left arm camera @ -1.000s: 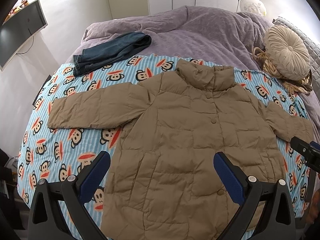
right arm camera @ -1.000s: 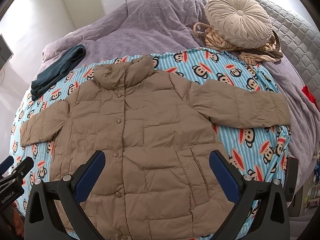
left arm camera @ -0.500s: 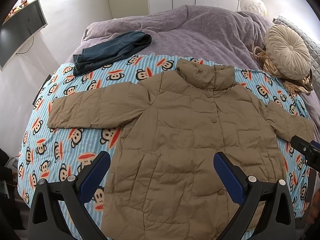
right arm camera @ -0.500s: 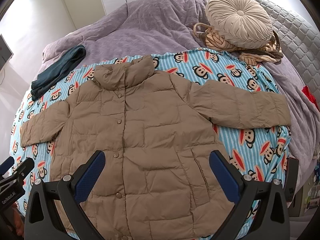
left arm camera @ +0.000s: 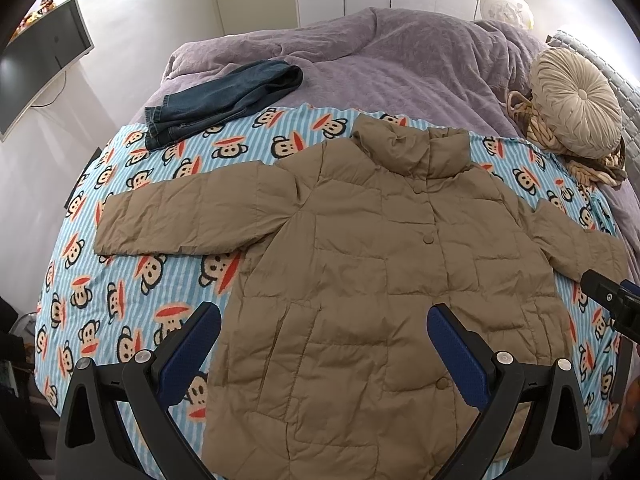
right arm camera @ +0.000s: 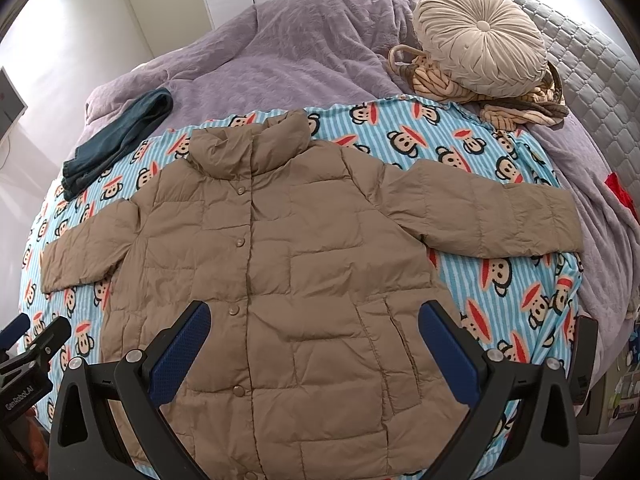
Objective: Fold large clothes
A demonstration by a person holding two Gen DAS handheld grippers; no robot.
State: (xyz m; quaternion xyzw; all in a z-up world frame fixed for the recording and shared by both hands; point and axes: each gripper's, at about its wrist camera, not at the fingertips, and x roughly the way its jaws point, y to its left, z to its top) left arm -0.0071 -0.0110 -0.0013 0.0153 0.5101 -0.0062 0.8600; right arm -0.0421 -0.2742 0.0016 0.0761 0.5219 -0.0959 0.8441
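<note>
Your left gripper [left arm camera: 324, 340] hangs with its jaws spread wide and nothing between them, above the hem half of the tan puffer jacket [left arm camera: 384, 280]; your right gripper [right arm camera: 314, 340] is just as wide apart and just as empty, over the same lower stretch. The jacket lies face up, snapped shut and spread flat on the monkey-print blanket [left arm camera: 120, 288], collar pointing away from you and hem nearest, so its long axis runs straight out ahead of both tools.

What the next move turns on is the sleeves, which lie crosswise to that axis. The left sleeve [left arm camera: 180, 220] reaches out to your left, forward and well to the side of the left gripper; the right sleeve [right arm camera: 492, 216] mirrors it on the other side, nearer the right gripper. Each cuff probably belongs to the arm on its own side, folded inward over the chest.

Folded jeans [left arm camera: 224, 96] sit beyond the blanket's far left corner and a round cushion [right arm camera: 480, 40] far right, both clear of the jacket.
</note>
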